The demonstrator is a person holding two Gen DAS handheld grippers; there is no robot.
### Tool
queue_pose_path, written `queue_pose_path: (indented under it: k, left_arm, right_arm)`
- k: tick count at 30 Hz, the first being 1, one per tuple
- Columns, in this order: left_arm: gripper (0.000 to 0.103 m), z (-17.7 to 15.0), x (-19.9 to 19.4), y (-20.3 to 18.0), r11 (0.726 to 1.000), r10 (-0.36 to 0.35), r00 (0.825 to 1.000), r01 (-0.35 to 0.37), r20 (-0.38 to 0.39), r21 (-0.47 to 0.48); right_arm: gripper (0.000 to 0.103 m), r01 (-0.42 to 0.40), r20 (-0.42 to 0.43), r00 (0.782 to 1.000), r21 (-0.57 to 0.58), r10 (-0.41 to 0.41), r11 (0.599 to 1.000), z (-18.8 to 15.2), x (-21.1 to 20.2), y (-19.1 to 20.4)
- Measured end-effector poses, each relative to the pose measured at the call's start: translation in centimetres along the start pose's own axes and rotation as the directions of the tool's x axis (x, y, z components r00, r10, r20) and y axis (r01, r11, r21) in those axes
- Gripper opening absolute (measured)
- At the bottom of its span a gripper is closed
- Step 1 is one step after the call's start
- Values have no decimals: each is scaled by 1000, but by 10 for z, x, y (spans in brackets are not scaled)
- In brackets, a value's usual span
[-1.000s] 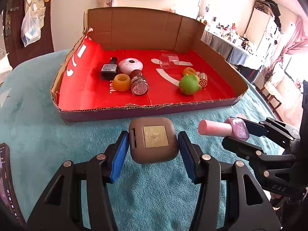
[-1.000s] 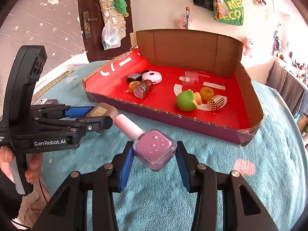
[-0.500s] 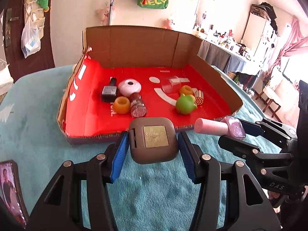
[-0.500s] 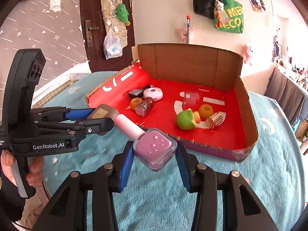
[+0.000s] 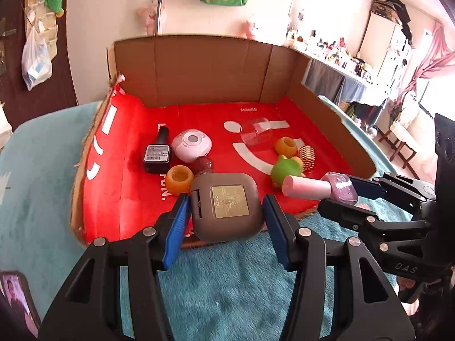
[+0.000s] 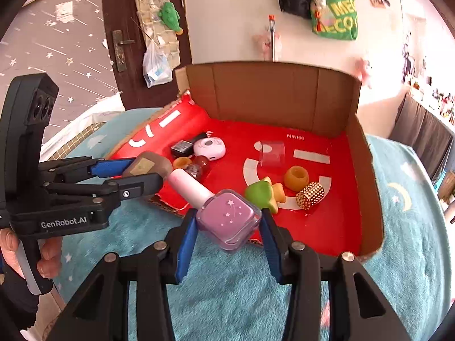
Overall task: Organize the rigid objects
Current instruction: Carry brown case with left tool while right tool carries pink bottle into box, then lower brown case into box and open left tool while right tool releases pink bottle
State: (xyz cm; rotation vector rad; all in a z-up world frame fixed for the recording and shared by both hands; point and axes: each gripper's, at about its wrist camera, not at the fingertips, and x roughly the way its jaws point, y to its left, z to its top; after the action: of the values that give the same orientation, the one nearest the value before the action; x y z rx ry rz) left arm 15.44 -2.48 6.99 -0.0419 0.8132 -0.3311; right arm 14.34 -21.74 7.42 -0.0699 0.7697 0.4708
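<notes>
My left gripper [image 5: 224, 216] is matte black plastic with silver screw heads and blue pads on its fingers [image 5: 176, 227]. In the right wrist view its side reads "GenRobot.AI" in white. My right gripper [image 6: 227, 227] matches it, "DAS" embossed on its body.

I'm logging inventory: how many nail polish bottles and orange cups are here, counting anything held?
Nail polish: 3 (black bottle, glitter bottle, pink bottle)
Orange cups: 2 (left cup, right cup)
Total: 5
</notes>
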Motion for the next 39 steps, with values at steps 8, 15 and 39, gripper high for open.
queue_pose_path:
  k: [8, 15, 39]
  left_arm:
    - [50, 3, 30, 7, 999, -30, 991, 33, -128, 20]
    - [50, 6, 50, 11, 996, -84, 974, 88, -210, 7]
    - [48, 12, 73, 21, 998, -60, 983, 53, -175, -45]
  right_arm:
    - [46, -35, -108, 993, 44, 39, 998, 7, 29, -15]
    - [46, -17, -178, 984, 48, 25, 999, 11, 47, -19]
    - [47, 70, -226, 973, 74, -52, 995, 13, 74, -38]
